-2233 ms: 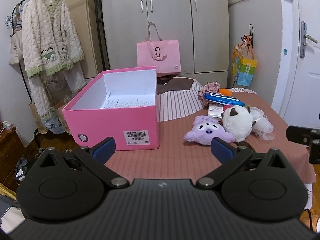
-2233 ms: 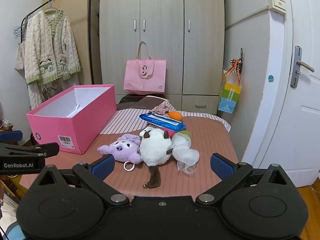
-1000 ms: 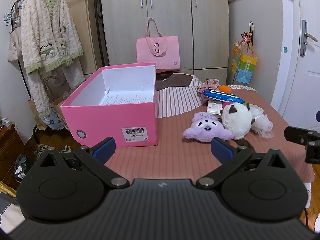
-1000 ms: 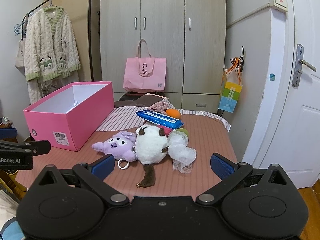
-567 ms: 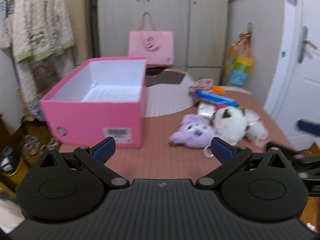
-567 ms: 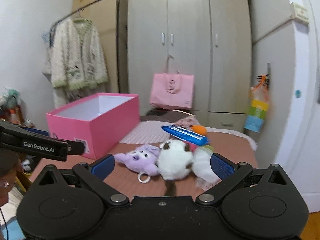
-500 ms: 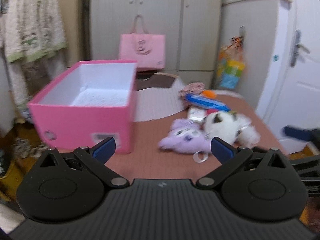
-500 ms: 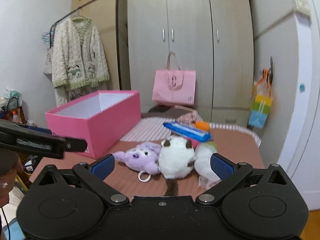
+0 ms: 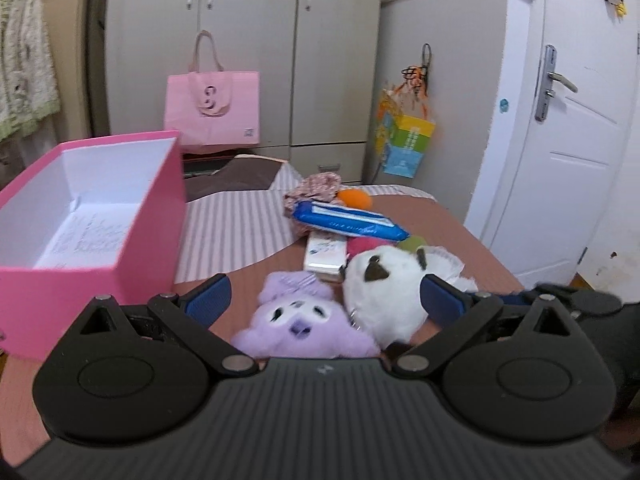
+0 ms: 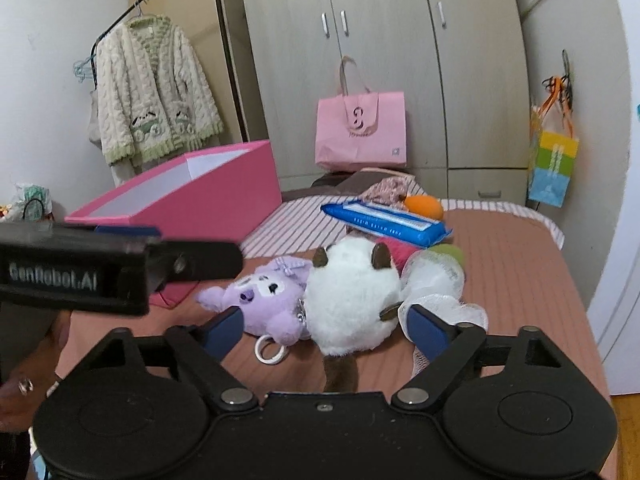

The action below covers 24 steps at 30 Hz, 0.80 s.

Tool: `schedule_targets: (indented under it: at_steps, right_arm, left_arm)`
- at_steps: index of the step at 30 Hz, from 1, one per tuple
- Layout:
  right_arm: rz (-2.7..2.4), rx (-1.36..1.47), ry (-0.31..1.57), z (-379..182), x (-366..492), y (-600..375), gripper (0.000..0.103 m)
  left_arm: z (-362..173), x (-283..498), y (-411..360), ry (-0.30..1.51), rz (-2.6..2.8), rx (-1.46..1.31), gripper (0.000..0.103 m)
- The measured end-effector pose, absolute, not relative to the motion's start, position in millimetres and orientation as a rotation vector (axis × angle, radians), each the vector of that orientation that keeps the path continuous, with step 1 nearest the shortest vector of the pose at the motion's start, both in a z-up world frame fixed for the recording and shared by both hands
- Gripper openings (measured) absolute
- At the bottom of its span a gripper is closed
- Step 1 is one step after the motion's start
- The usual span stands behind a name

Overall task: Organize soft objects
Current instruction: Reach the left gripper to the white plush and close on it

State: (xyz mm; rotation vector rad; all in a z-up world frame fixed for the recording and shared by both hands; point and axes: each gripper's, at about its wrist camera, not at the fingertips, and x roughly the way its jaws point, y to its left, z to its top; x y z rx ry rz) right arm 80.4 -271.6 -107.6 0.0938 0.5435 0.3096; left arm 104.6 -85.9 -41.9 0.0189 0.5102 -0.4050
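Observation:
A purple plush (image 9: 300, 320) and a white plush with brown ears (image 9: 384, 292) lie side by side on the brown-covered table. My left gripper (image 9: 324, 300) is open just short of them, its fingers framing the purple plush. My right gripper (image 10: 324, 330) hovers close over the white plush (image 10: 352, 292). Its jaws are closing with the plush between them, and the pads are not pressing on it. The purple plush (image 10: 264, 296) lies by its left finger. An open pink box (image 9: 80, 220) stands to the left. The left gripper's body (image 10: 80, 268) crosses the right wrist view.
Behind the plushes lie a blue wipes pack (image 9: 348, 224), an orange object (image 9: 354, 199), a floral cloth (image 9: 316, 184) and white netting (image 10: 436, 280). A pink tote (image 10: 360, 132) stands before the wardrobe. A cardigan (image 10: 152, 96) hangs at left. A hand (image 10: 20, 388) shows low left.
Both grippers have moved forward and down toward the two plushes, which now sit between their fingers. The right gripper's jaws have narrowed.

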Motion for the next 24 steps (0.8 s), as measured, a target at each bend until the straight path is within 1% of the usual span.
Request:
schedule_targets:
  at_steps: [2,4,7,9,11,15,21,24]
  right_arm:
    - [0.318,0.098,0.555,-112.9,85.0,-272.5,0.082]
    - [0.324,0.096,0.564,-118.0,89.7,-273.0,0.079]
    - [0.318,0.083,0.567,-122.6,98.3,-273.7,0.076]
    - [0.32,0.069,0.561,-124.3,103.5,-273.3,0.076]
    - [0.32,0.049,0.554,-125.8,107.4,-272.0,0.076]
    - [0.308,0.016,0.555,-129.2,113.0,-271.1,0.076]
    - [0.297,0.048,0.588,-138.4,124.1,-277.3,0.077]
    - [0.306,0.081,0.596,-142.2,130.2,-281.1,0.077]
  left_arm:
    - [-44.0,114.2,-90.5,0.515,-0.433,0.008,0.1]
    - [-47.5,125.3,-96.1,0.524,-0.476,-0.004,0.097]
    - [-54.7,141.2,-107.2,0.55,-0.532,-0.002,0.088]
    - [-61.8,151.6,-114.4,0.579,-0.57,-0.001,0.078]
    - [-69.5,161.5,-120.5,0.613,-0.601,-0.002,0.075]
    - [-80.5,173.0,-126.6,0.652,-0.618,-0.012,0.074]
    - [-91.6,179.7,-128.7,0.687,-0.656,-0.022,0.074]
    - [-97.1,180.5,-130.0,0.711,-0.662,-0.029,0.07]
